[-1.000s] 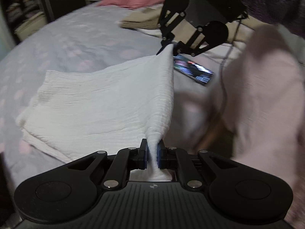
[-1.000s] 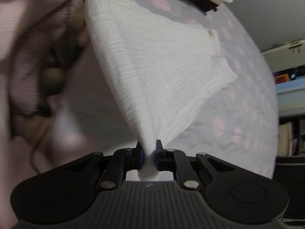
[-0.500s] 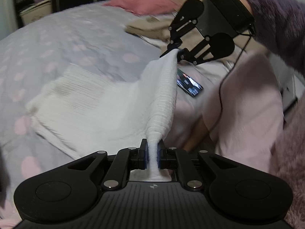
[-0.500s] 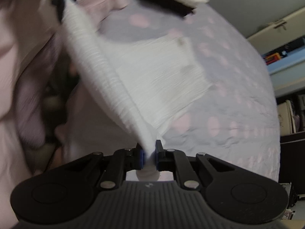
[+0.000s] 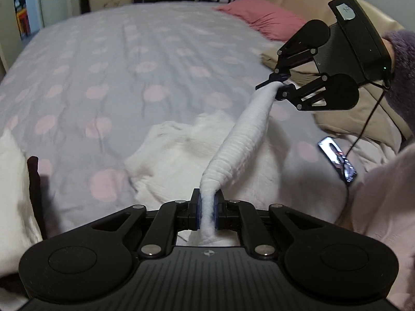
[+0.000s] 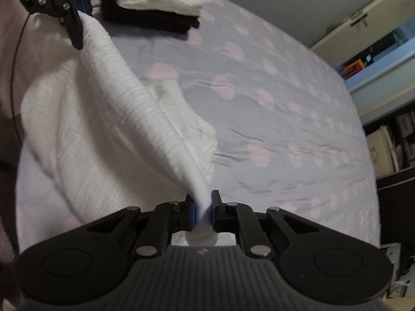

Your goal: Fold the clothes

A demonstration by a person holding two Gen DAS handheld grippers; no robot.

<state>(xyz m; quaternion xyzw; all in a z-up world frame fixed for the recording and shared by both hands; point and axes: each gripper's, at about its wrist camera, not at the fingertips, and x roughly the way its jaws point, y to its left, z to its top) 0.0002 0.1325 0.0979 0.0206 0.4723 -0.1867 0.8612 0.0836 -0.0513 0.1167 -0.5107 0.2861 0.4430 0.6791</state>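
Observation:
A white ribbed garment is stretched between both grippers above a bed. My left gripper is shut on one end of its raised edge. My right gripper shows across from it, shut on the other end. In the right wrist view the right gripper pinches the white garment, and the left gripper grips its far corner at the top left. The rest of the cloth hangs down and bunches on the bedspread below the taut edge.
The bed has a grey spread with pink dots. A phone with a lit screen lies at the right. A pink pillow and beige clothes sit at the head. Folded white and dark clothes are stacked nearby. A purple sleeve holds the right gripper.
Both grippers have lifted and carried the held edge over the bed; the flat spread garment has bunched up beneath it, and the edge now forms a taut roll.

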